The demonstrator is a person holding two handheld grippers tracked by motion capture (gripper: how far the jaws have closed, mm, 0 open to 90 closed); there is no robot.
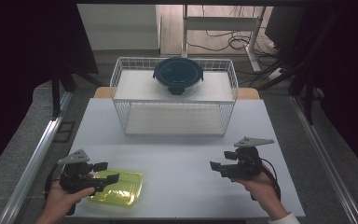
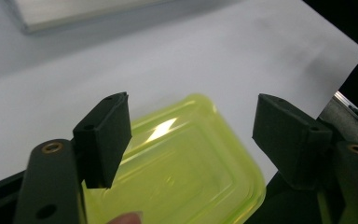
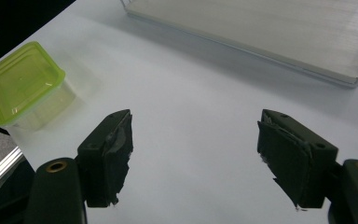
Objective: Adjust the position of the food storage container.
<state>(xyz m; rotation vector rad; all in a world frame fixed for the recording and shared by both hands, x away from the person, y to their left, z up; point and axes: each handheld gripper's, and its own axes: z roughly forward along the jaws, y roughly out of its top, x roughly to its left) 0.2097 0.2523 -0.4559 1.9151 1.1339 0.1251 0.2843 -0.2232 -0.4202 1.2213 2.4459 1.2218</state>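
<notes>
A clear box with a yellow-green lid (image 1: 119,186) (image 2: 182,163) (image 3: 21,84) lies at the front left of the white table (image 1: 177,154). My left gripper (image 1: 106,172) (image 2: 191,126) hovers open just over its lid, jaws wide apart with nothing between them. At the front right my right gripper (image 1: 217,167) (image 3: 193,140) is held open above bare table, pointing left toward the box. A round glass container with a dark teal lid (image 1: 178,74) stands on top of the white wire rack (image 1: 174,95) at the back.
The wire rack has a lower shelf (image 3: 279,28) resting on the table. Metal rails (image 1: 32,158) run along both table sides. A wooden strip and a chair frame (image 1: 223,28) lie beyond the rack, with cables on the floor.
</notes>
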